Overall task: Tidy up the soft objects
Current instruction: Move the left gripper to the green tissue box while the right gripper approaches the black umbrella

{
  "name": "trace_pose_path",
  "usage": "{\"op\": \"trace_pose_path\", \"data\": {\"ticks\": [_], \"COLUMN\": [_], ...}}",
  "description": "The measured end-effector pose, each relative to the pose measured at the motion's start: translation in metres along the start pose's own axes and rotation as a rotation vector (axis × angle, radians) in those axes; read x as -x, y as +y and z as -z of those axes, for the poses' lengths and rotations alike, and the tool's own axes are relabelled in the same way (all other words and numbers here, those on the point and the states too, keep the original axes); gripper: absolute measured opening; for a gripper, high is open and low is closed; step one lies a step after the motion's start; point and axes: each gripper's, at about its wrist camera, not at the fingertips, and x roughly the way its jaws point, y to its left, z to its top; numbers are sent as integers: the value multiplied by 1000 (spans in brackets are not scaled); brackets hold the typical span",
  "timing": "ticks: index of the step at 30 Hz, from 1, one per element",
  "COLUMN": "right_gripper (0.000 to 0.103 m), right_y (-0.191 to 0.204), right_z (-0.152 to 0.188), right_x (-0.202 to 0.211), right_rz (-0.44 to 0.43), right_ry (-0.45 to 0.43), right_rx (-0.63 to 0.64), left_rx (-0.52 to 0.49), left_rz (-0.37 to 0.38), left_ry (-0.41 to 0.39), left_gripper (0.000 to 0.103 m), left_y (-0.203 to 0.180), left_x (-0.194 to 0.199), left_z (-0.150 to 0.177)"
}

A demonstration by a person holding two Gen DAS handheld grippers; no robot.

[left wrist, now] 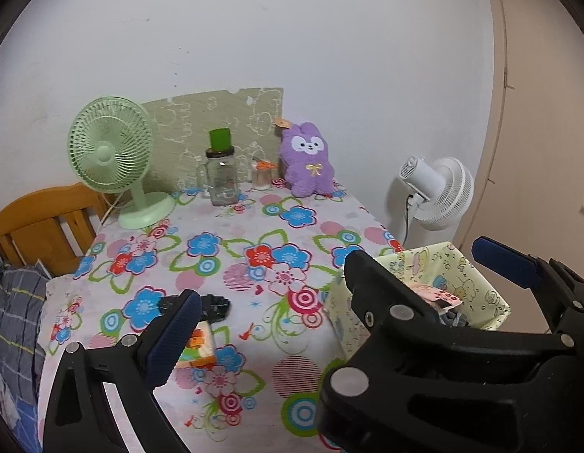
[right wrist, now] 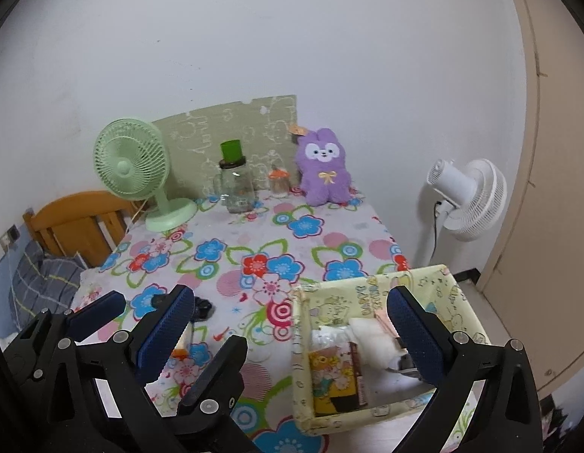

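A purple plush bunny point(left wrist: 309, 163) sits upright at the table's far edge against the wall; it also shows in the right wrist view point(right wrist: 326, 168). A yellow cartoon-print fabric box point(right wrist: 375, 343) stands at the table's near right with a white soft item point(right wrist: 371, 343) and packets inside; it also shows in the left wrist view point(left wrist: 443, 287). A black item point(left wrist: 212, 306) and a tissue pack point(left wrist: 199, 347) lie near left. My left gripper point(left wrist: 341, 294) is open and empty. My right gripper point(right wrist: 292, 324) is open and empty above the box's left wall. The other gripper's blue fingers point(right wrist: 99, 311) show at left.
A green desk fan point(left wrist: 114, 158), a glass jar with a green cup point(left wrist: 221, 170) and a small orange-lidded jar point(left wrist: 262, 175) stand at the table's far edge. A white floor fan point(left wrist: 439, 192) stands right of the table. A wooden bed frame point(left wrist: 42, 222) is at left.
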Motion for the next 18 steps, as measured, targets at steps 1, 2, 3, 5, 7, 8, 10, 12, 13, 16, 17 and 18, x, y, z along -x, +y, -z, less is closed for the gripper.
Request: {"op": "trace_pose_path", "data": {"ticks": [1,2,3,5,7,8,10,12,13,16,17,18], "right_gripper": [103,103,103,103,103,103,103,103,103,103,103,103], "right_y": [5,7,11,17,23,25,31,36,39,44,45,47], "right_z": [0,-1,-1,-1,0,1,1,2,3,5,5,6], "right_x": [0,0,-1,0,2,2,-1,-4,-5,-5,-6,-8], "right_rz": [-7,-12,-19,-25,-22,-29,-39,-46,-49,-58,-62,-66], "right_ry": [1,3,3,-3,-22,-28,-23,-14,-14,-34,-34,-25], "right_rx": [10,16,21,23,18,14,20,30,30,7,3,2], "left_rx": [1,3,5,16,31,35,42,46,48,53,54,57], "left_rz": [-7,-12,-16,-21,-24,-27,-34,-41,-44,-52,-54,-56], "left_ry": [-4,-5,-8,-18,-24,-23,-21,-18,-20,-27,-25,-22], "left_gripper": [101,101,101,101,101,101,101,101,101,101,101,101], "left_y": [3,7,9,16,23,25,30,35,38,43,44,46], "left_x": [2,2,3,5,6,7,6,6,6,7,6,5], "left_z": [1,1,1,3,4,5,6,8,9,10,10,10]}}
